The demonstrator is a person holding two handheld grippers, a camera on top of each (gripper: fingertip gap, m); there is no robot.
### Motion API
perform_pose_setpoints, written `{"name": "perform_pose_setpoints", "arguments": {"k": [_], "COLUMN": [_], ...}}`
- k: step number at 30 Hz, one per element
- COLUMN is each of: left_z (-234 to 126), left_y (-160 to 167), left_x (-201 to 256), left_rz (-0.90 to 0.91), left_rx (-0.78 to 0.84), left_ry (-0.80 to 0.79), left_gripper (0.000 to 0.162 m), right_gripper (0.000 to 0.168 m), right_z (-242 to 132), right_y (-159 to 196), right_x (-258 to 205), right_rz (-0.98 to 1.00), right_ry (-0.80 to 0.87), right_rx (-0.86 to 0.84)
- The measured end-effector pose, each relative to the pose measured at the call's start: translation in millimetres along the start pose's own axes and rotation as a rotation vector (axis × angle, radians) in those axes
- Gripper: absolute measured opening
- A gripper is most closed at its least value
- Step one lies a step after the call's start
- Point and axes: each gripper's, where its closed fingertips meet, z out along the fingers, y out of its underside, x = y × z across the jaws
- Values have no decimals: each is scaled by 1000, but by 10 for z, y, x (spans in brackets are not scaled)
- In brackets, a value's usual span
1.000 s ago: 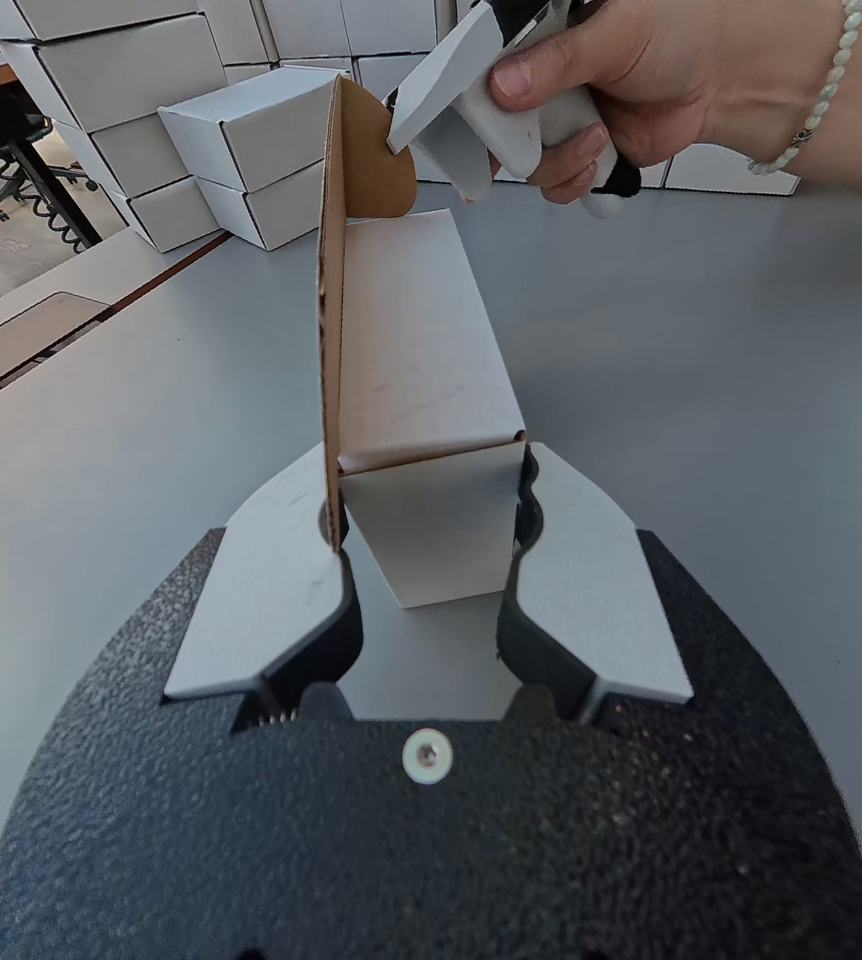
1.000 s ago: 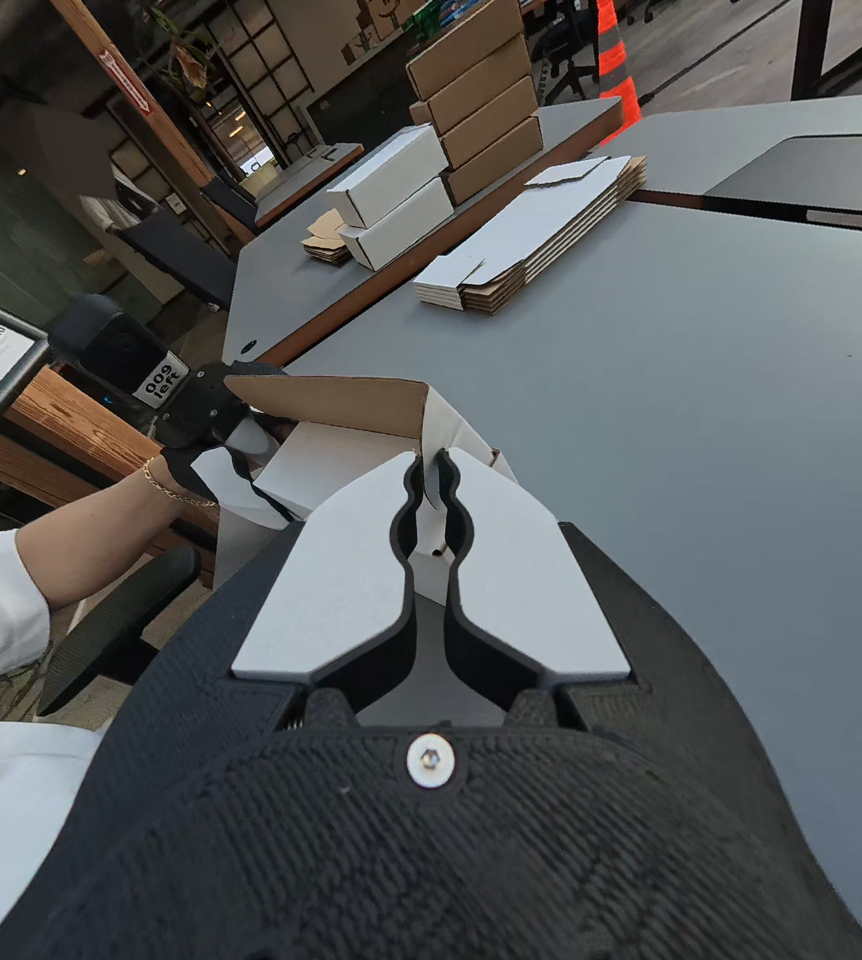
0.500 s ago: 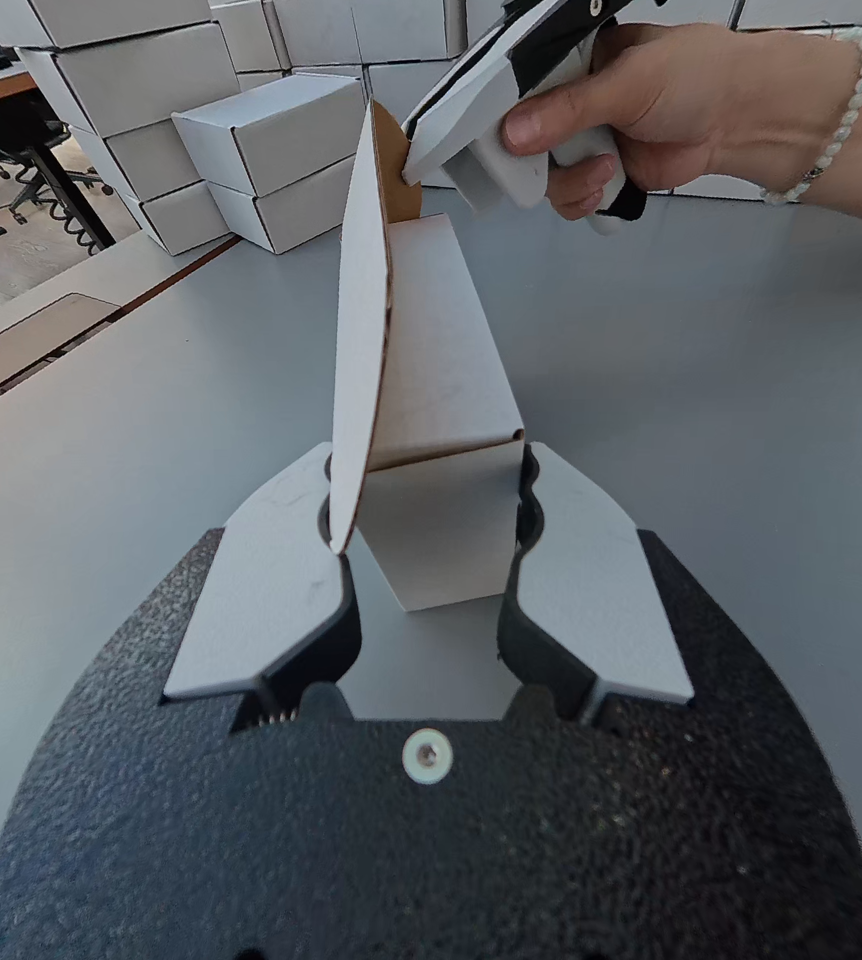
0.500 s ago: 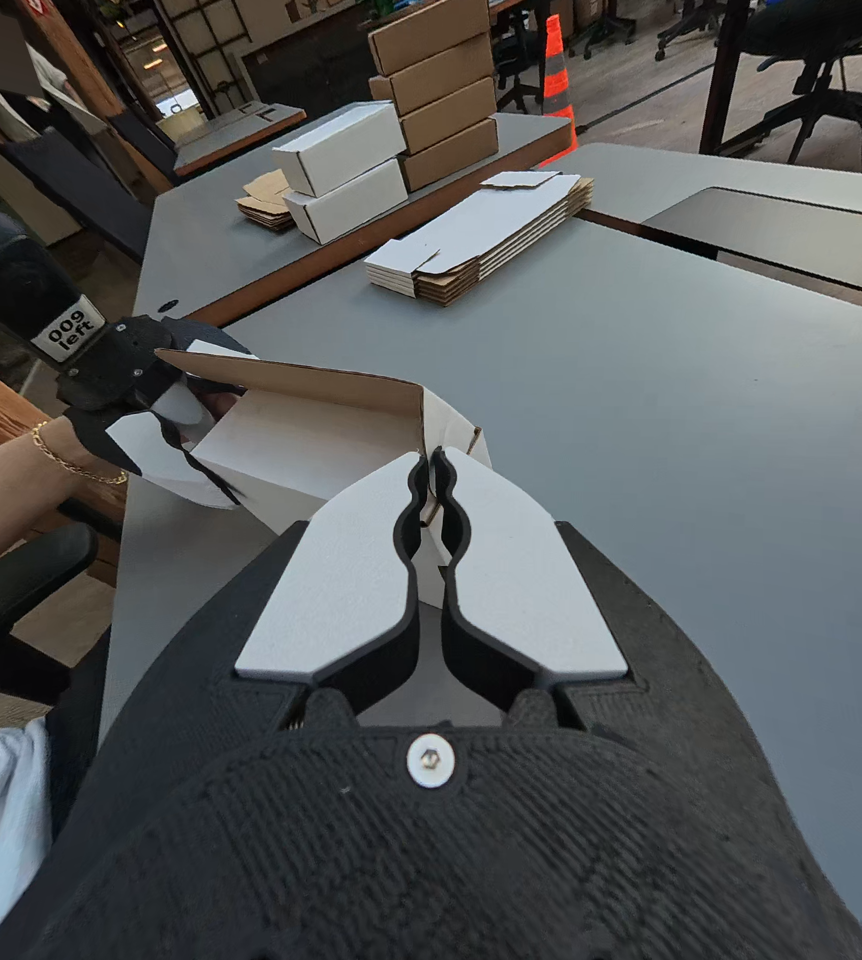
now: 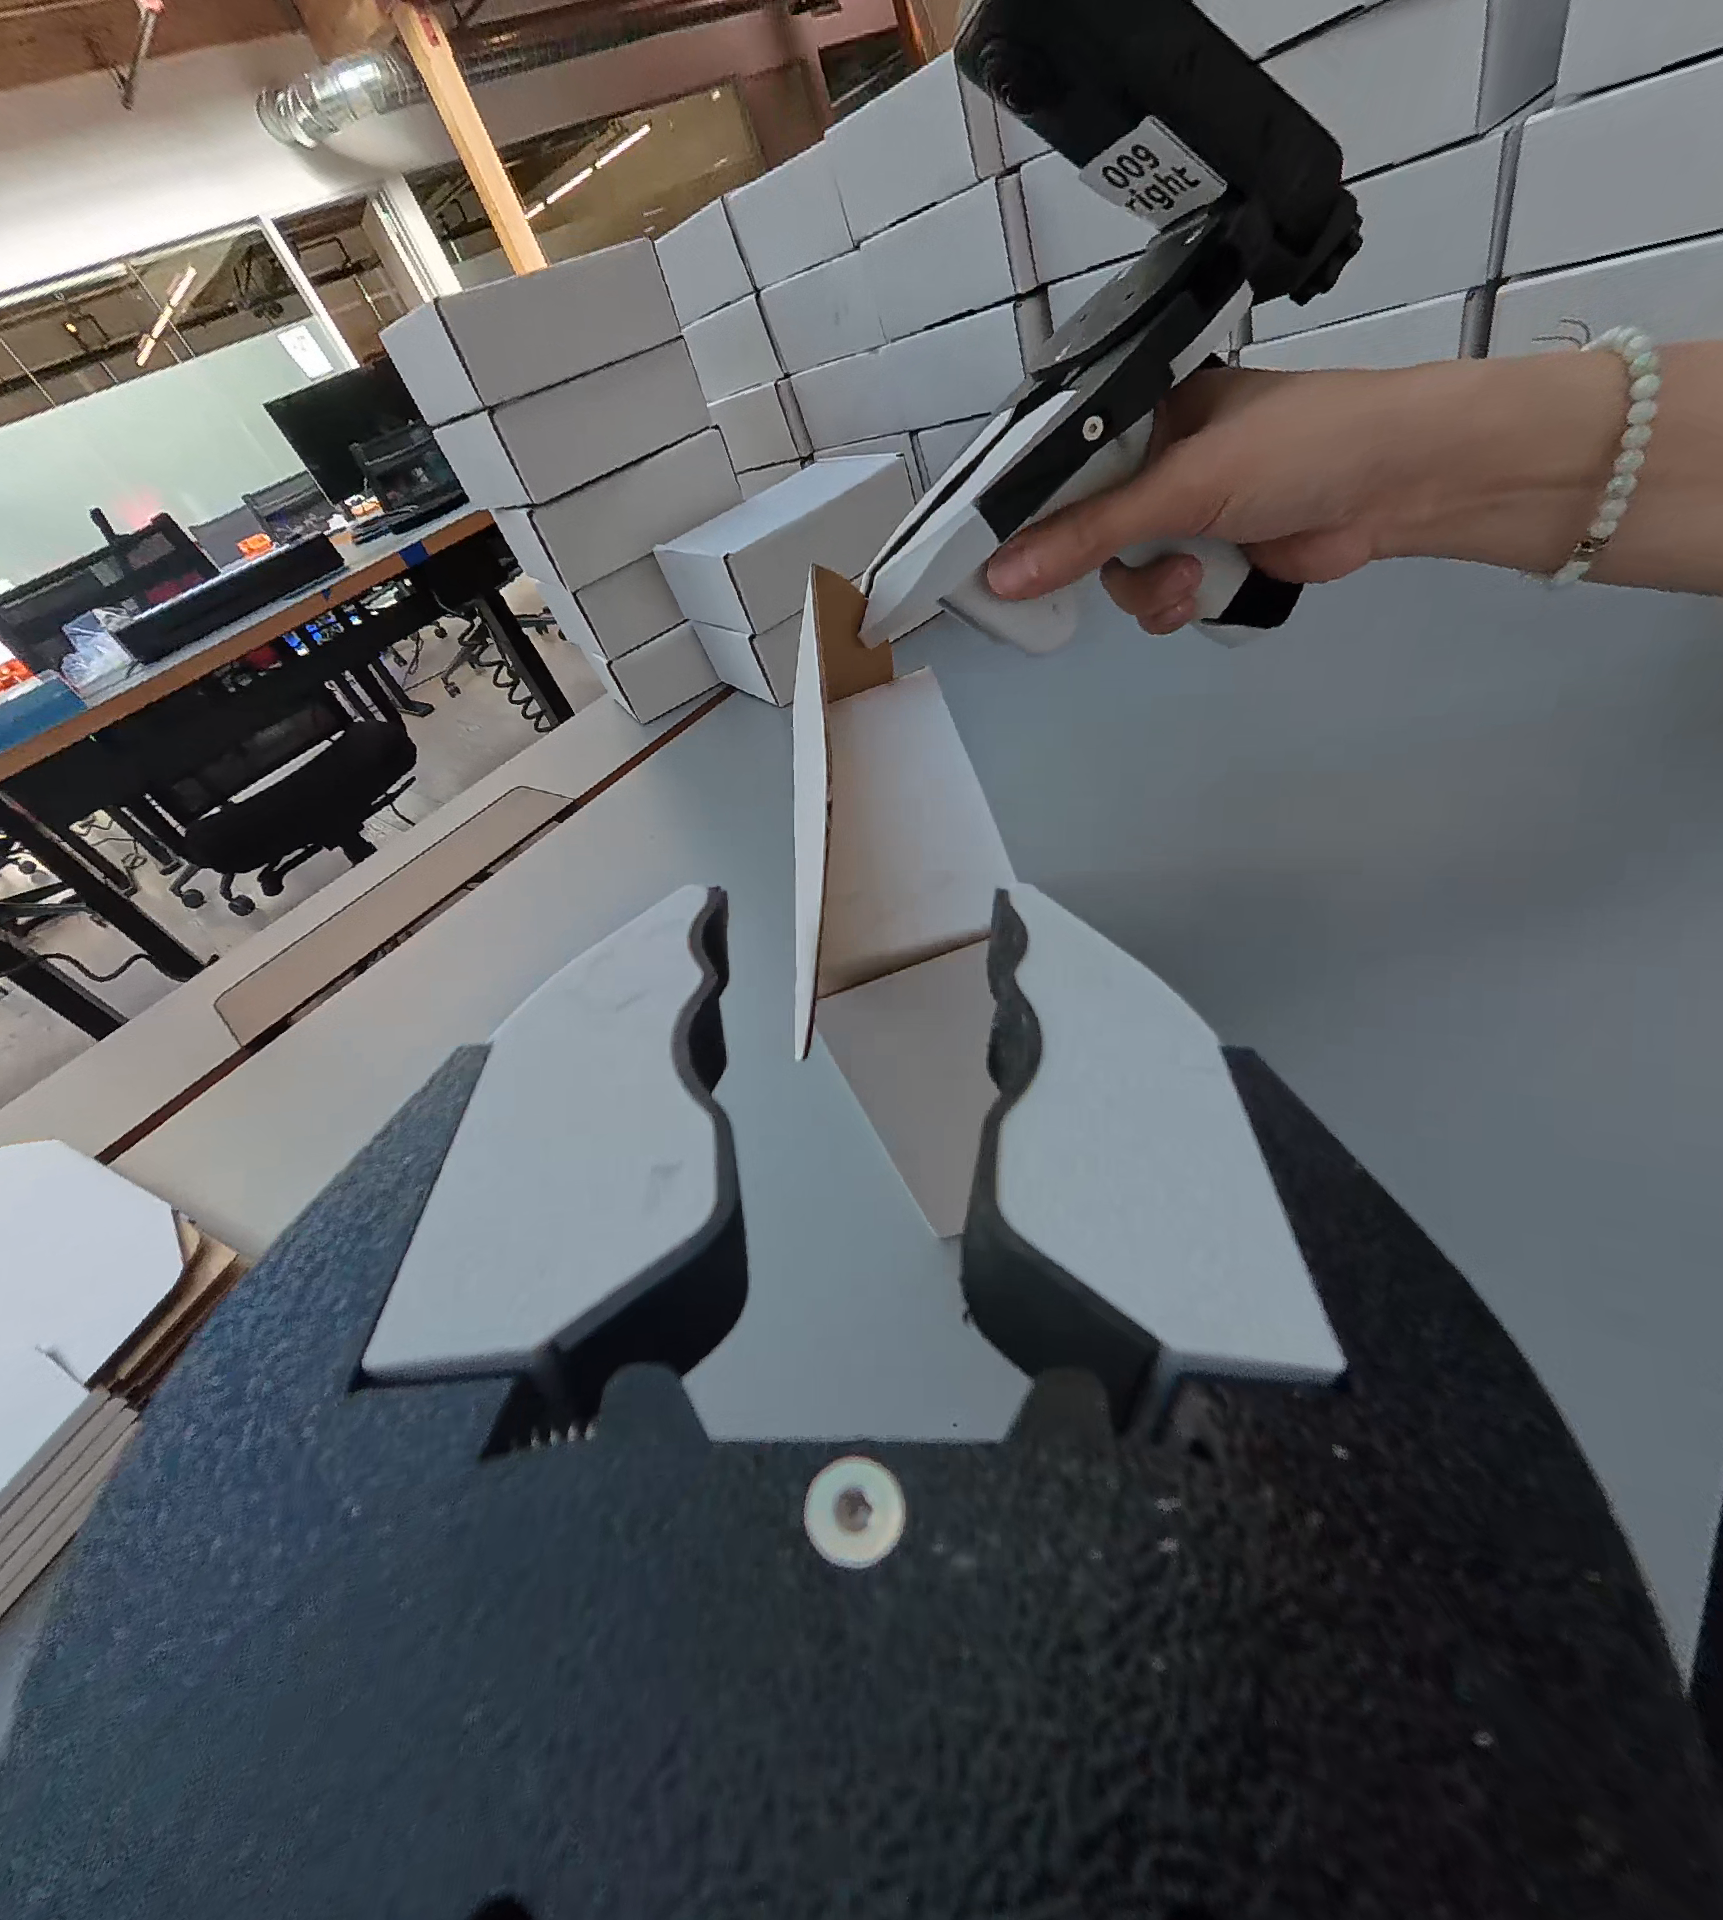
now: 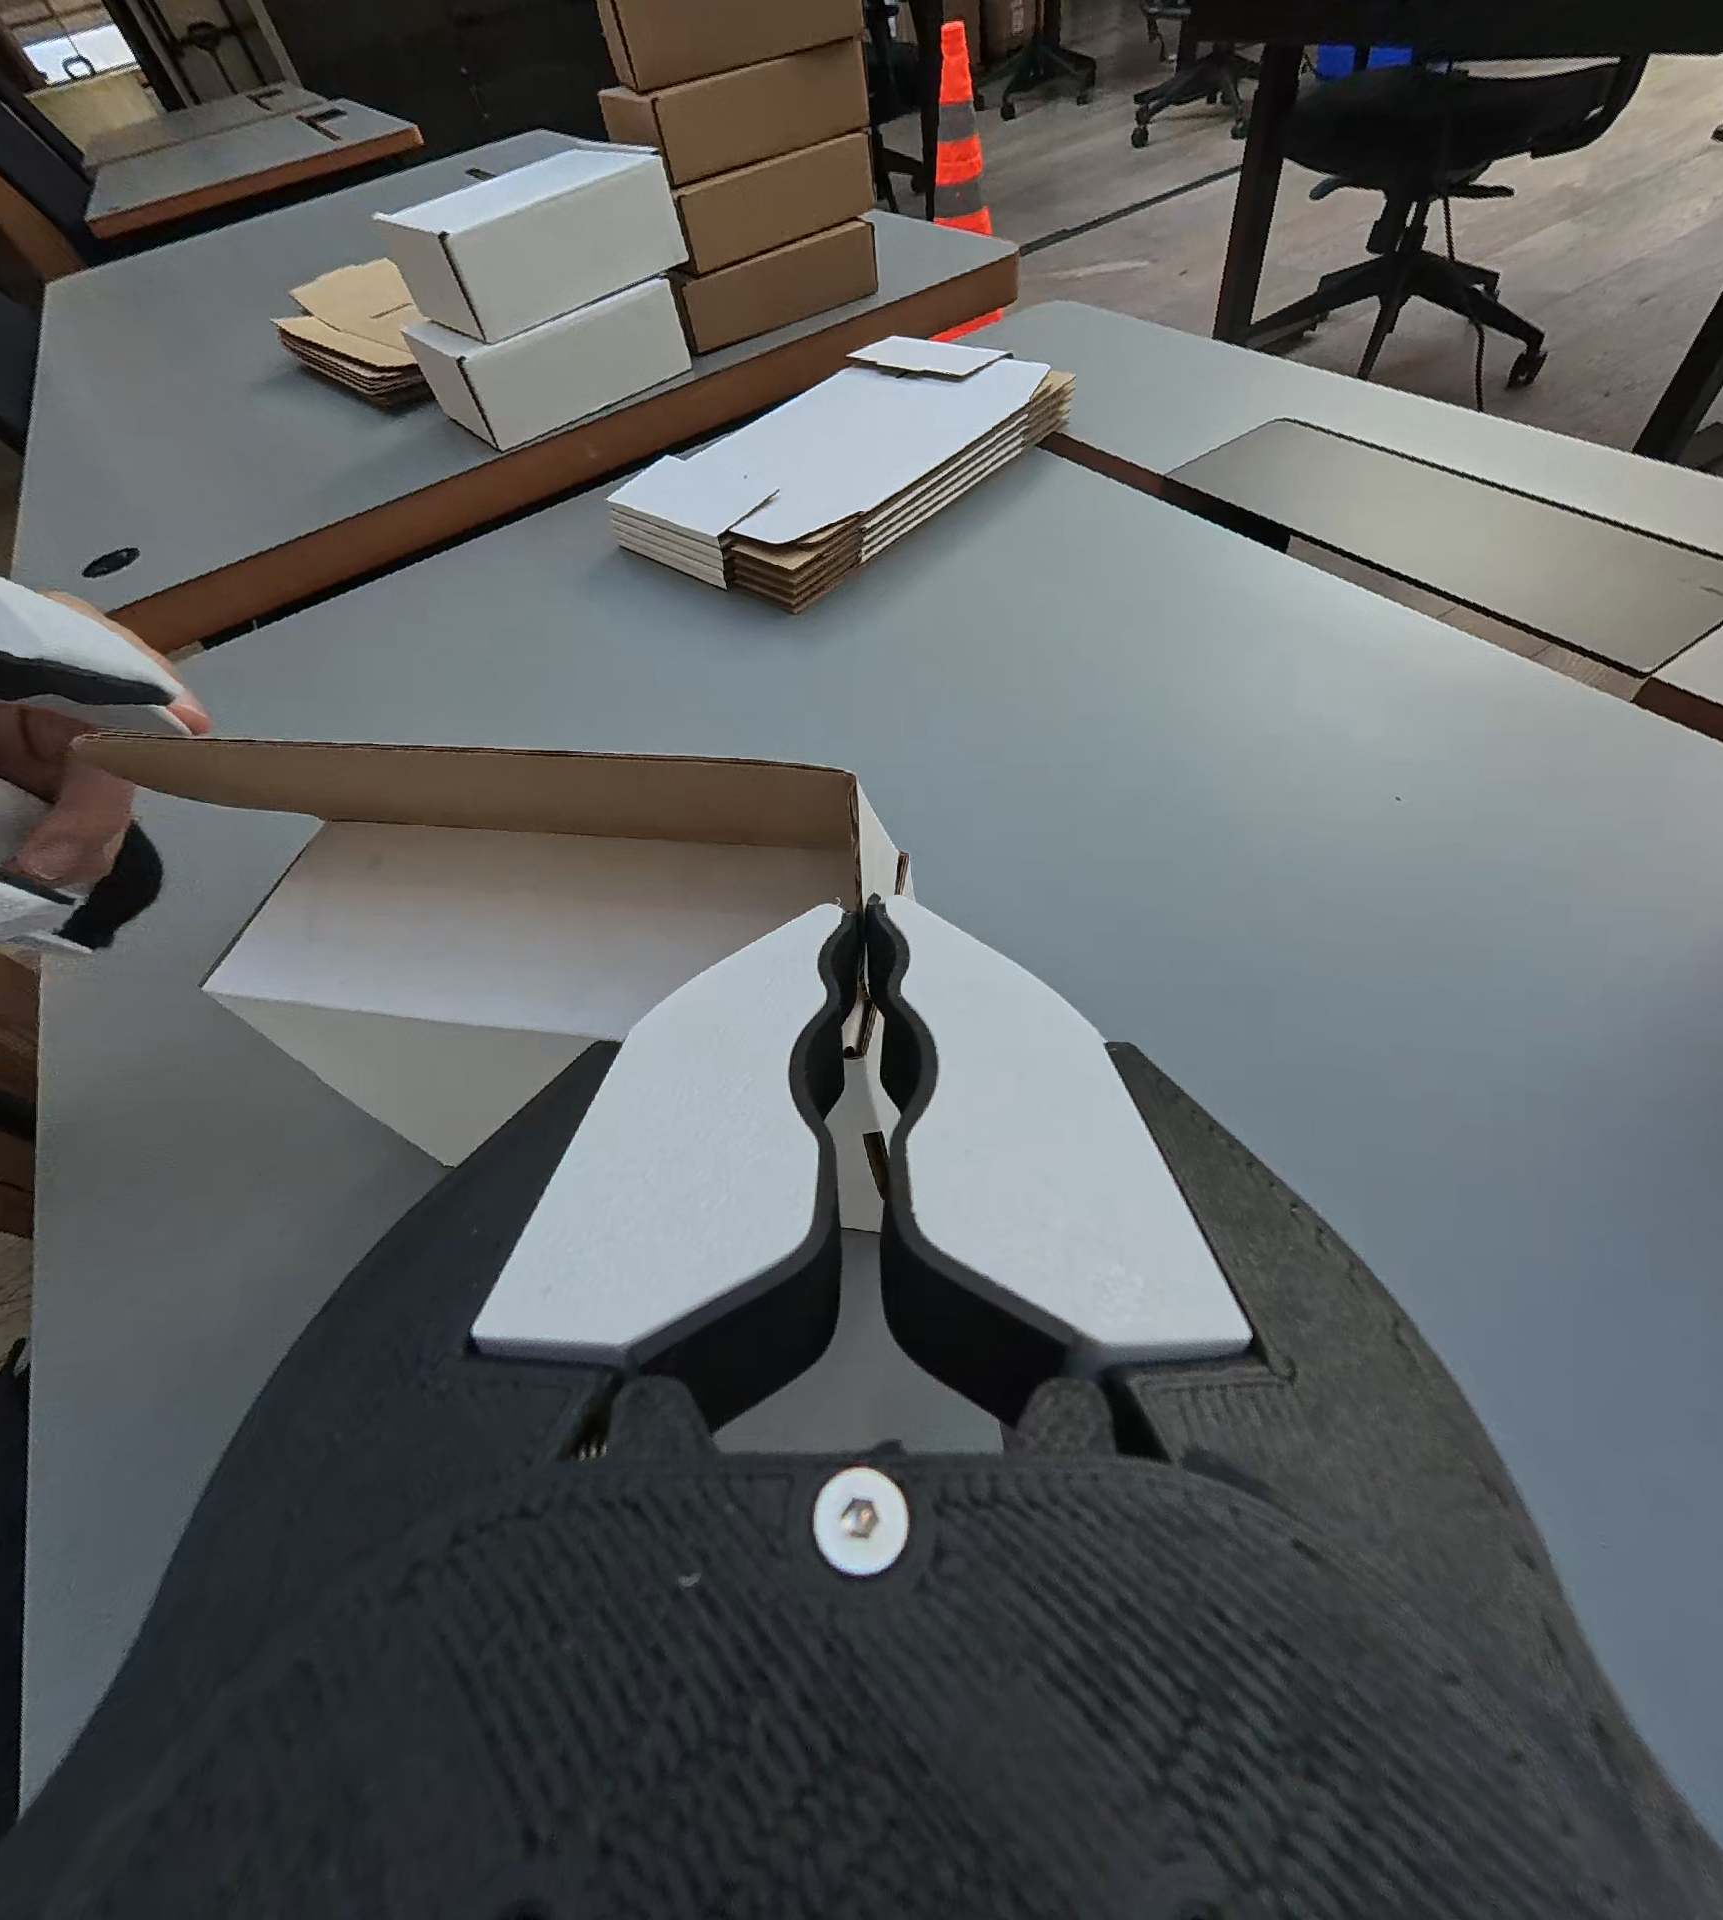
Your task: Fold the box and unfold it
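Note:
A long white cardboard box (image 5: 904, 831) lies on the grey table (image 5: 1408, 935), its lid (image 5: 807, 831) standing up edge-on. My left gripper (image 5: 857, 977) is open at the box's near end, with the end flap (image 5: 904, 1091) between its jaws and a clear gap on the left side. My right gripper (image 6: 859, 920) is shut on the tuck flap at the far end of the lid (image 6: 483, 774), holding it raised over the box (image 6: 524, 925). It also shows in the left wrist view (image 5: 872, 623), held by a hand. The left gripper (image 6: 15, 790) appears at the left edge of the right wrist view.
A wall of stacked white boxes (image 5: 836, 312) stands at the table's far edge. A stack of flat box blanks (image 6: 836, 488) lies on the table beyond the box; it also shows in the left wrist view (image 5: 5, 1299). Folded white boxes (image 6: 535, 291) and brown boxes (image 6: 753, 156) sit on another table.
My left gripper has opened off the near end of the box and drawn back. The right gripper stays shut on the lid flap and has tipped the lid over to the left.

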Motion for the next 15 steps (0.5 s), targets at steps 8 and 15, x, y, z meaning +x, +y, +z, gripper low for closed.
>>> {"name": "perform_pose_setpoints", "arguments": {"k": [8, 15], "left_z": [-13, 8], "left_y": [0, 74], "left_x": [-70, -269], "left_rz": [57, -24], "left_rx": [-6, -21], "left_ry": [-74, -180], "left_gripper": [7, 1], "right_gripper": [2, 2], "right_z": [3, -20], "right_y": [-3, 10], "right_x": [-5, -25], "right_rz": [4, -39], "right_ry": [-5, 45], "right_rx": [2, 1]}}
